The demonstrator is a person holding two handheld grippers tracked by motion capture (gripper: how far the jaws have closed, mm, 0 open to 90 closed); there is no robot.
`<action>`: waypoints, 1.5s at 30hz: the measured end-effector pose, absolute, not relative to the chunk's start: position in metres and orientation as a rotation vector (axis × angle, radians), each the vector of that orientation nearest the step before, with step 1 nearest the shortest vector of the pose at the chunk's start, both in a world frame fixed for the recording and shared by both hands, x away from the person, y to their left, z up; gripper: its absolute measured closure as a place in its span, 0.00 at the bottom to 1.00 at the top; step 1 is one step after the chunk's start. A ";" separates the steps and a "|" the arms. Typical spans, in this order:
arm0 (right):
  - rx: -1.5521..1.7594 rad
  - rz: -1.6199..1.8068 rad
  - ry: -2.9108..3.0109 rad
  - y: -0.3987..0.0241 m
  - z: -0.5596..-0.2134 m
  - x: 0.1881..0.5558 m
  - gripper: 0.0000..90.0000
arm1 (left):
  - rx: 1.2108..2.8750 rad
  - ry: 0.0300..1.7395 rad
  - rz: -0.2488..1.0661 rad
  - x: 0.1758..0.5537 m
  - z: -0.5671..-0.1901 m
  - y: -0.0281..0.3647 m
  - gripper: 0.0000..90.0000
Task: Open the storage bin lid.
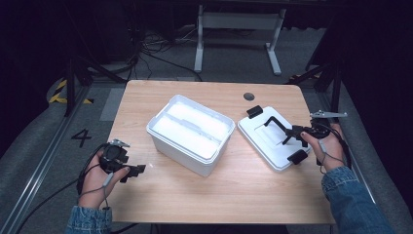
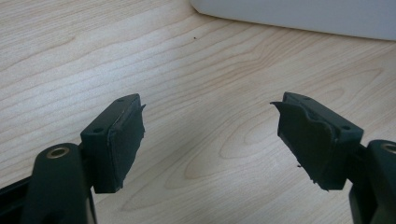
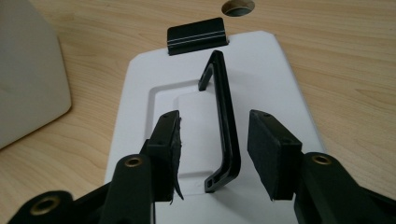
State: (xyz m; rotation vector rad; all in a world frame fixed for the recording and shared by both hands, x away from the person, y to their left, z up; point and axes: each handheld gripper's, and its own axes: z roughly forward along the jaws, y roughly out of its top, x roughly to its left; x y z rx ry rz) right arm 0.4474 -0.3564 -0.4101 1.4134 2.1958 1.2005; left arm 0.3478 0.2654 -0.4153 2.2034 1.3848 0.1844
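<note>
A white storage box stands open in the middle of the wooden table, its lid off. The white lid lies flat to its right, with a black handle raised on edge and black latches at its ends. My right gripper is open over the lid, its jaws on either side of the handle without pressing it. My left gripper rests open near the table's front left, nothing between its fingers; the box's wall shows just beyond it.
A round cable hole sits in the table's far edge behind the lid. Beyond the table stand a white desk frame and loose cables on the floor. Bare wood lies along the front edge of the table.
</note>
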 end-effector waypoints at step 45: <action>1.077 1.067 2.591 -0.298 -0.429 0.330 0.59 | 2.251 1.356 0.165 0.350 -0.418 0.258 0.25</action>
